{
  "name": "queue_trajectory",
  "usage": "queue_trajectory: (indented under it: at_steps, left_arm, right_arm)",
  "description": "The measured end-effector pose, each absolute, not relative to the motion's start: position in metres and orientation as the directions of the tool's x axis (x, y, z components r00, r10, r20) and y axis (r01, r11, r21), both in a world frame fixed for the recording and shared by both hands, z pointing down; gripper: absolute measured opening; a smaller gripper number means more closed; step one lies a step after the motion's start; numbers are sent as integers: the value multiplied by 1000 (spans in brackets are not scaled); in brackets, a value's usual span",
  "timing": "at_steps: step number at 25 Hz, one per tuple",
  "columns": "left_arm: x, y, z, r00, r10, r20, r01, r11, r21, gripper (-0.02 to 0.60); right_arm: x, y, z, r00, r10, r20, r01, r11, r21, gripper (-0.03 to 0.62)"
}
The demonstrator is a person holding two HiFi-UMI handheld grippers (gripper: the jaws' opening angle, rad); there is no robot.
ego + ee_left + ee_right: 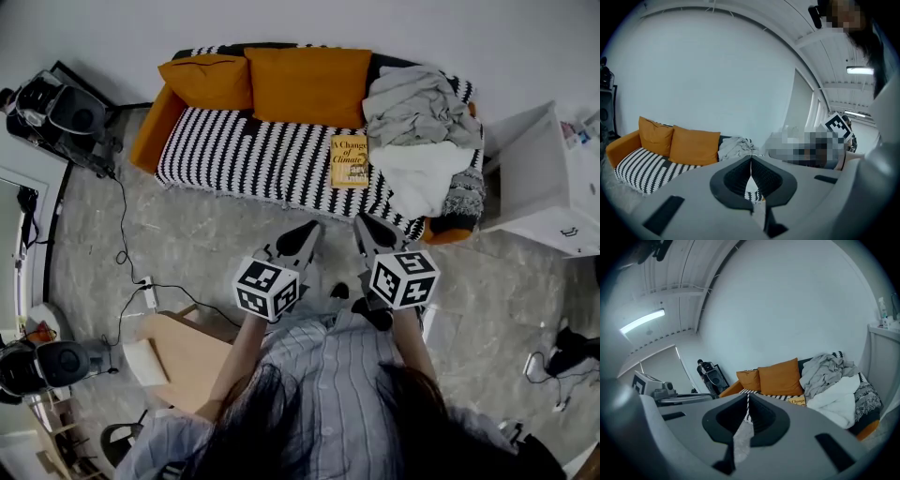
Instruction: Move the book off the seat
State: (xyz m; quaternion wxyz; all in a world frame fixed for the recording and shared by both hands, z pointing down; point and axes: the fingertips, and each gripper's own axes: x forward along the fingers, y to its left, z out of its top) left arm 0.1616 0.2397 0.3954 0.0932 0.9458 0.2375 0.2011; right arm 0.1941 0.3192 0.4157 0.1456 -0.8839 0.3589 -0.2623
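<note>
A yellow book (350,161) lies flat on the sofa seat (253,150), which has a black-and-white striped cover, just left of a heap of clothes. The right gripper view shows the book (797,401) as a thin yellow strip beyond the jaws. Both grippers hang over the floor in front of the sofa, short of the book. My left gripper (309,228) is shut with nothing in it, and its tips (751,159) meet. My right gripper (363,223) is shut and empty too, its jaws (747,397) closed together.
Two orange cushions (281,82) lean on the sofa back. Grey and white clothes (419,131) are piled on the right end. A white cabinet (548,178) stands to the right. A wooden table (187,356), cables and a speaker (66,117) lie to the left.
</note>
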Motion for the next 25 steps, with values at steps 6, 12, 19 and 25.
queue_trajectory:
  at_steps: [6,12,19,25]
  left_arm:
    - [191,236,403,793,513,329,429,-853,297,12]
    - [235,233,413,762,550,341,451,-829,329,12]
    - [296,199,424,740,562,369,449,-822,351,12]
    - [344,168,431,718,587,374,460,-803,378,12]
  right_arm:
    - [217,331,420,645,-663,381,-504,-743,-440,25]
    - [254,334,437,659,-620,426,-438,-776,-453,25]
    - [300,306,448,647,-603,467,-397,-789,-469,25]
    - [336,274,454,636,-584,505,-370,-804,-465,25]
